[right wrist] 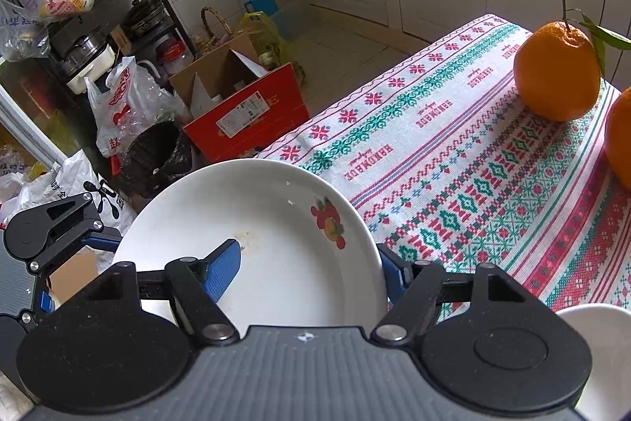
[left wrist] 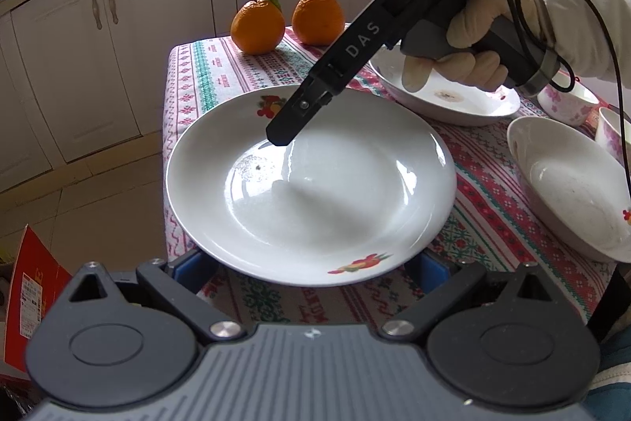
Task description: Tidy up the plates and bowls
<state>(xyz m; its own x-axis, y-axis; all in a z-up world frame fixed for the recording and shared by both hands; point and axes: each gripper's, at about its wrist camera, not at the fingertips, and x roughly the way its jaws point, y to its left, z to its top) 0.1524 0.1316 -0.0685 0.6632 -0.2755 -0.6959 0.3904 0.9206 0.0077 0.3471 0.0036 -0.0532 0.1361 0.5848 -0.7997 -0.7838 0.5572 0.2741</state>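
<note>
A white plate with fruit decals rests on the patterned tablecloth, overhanging the table's near-left corner. It also shows in the right wrist view. My right gripper straddles the plate's far rim, one blue finger inside the plate and the other outside it; in the left wrist view its black finger reaches down into the plate. My left gripper is open with the plate's near rim between its blue fingers. A second plate and a white bowl lie to the right.
Two oranges stand at the table's far edge. Two small floral bowls sit at the far right. A red box and bags are on the floor left of the table. Kitchen cabinets stand behind.
</note>
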